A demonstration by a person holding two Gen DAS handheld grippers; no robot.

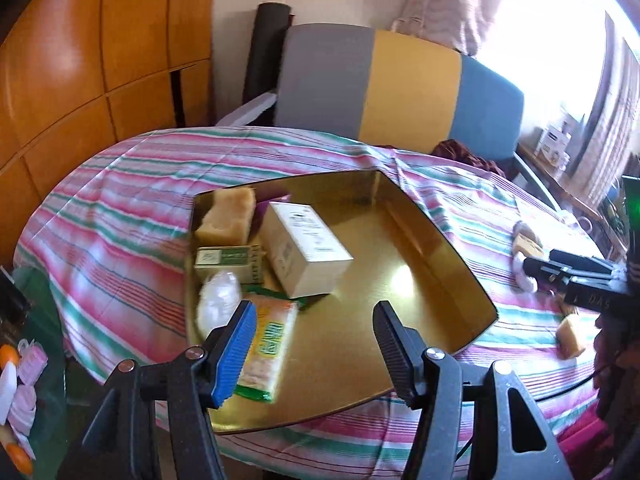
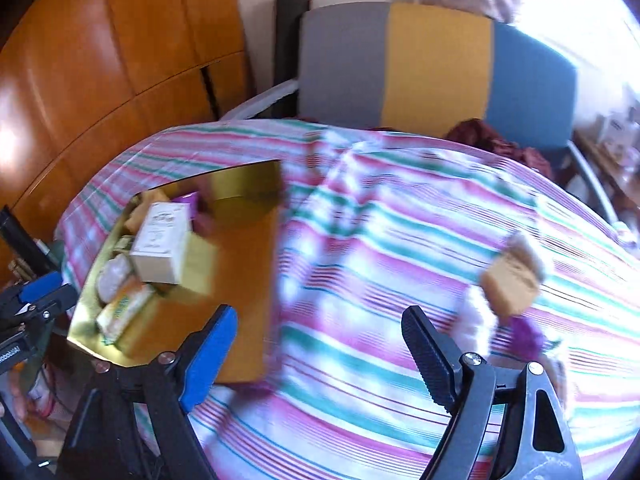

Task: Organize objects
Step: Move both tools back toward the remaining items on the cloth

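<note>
Right claw (image 2: 316,344) open and empty; tan block (image 2: 510,284) ahead, to its right. Centre over block before closing. Left claw (image 1: 314,344) open, idle above gold tray (image 1: 436,240).

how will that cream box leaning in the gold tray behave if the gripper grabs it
The cream box looks like thin cardboard with crisp edges, so probably stiff yet crushable under a hard squeeze. It sits tilted against the green box in the gold tray, so a nudge may tip it flat. Its smooth faces could slip.
</note>
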